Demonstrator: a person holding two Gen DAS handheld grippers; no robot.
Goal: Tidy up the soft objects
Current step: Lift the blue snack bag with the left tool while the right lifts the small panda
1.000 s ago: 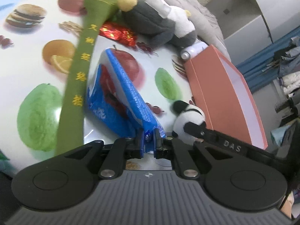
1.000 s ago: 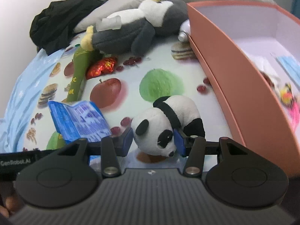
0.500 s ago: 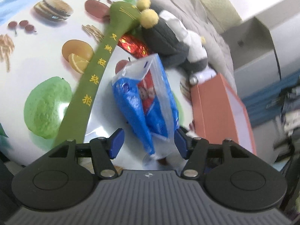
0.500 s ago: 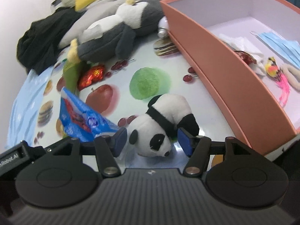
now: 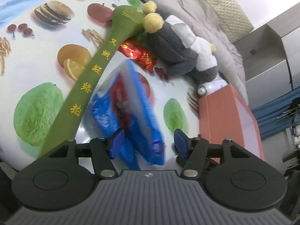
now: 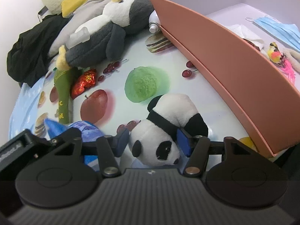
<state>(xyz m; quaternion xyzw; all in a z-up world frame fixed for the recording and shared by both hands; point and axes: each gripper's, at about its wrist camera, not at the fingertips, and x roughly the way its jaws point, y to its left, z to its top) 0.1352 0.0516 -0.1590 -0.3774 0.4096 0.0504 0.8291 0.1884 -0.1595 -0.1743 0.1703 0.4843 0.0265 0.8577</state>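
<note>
The left claw (image 5: 148, 143) stands about half open around the blue snack packet (image 5: 131, 112), which lies blurred on the fruit-printed cloth (image 5: 37, 56) beside the green plush stick (image 5: 90, 78), no pad pressing it. The right claw (image 6: 152, 140) is closing (half open) about the panda plush (image 6: 166, 129), its pads just beside the head. The pink box (image 6: 215, 46) sits alongside, near the grey penguin plush (image 6: 101, 41).

Both my feeds are evenly lit by soft indoor light, with only faint shadows. Fisheye bending curves everything toward the edges. Between my left jaws the blue packet (image 5: 131, 110) smears with motion blur. Beyond my right jaws, the red foil wrapper (image 6: 83, 83) throws small glints.
</note>
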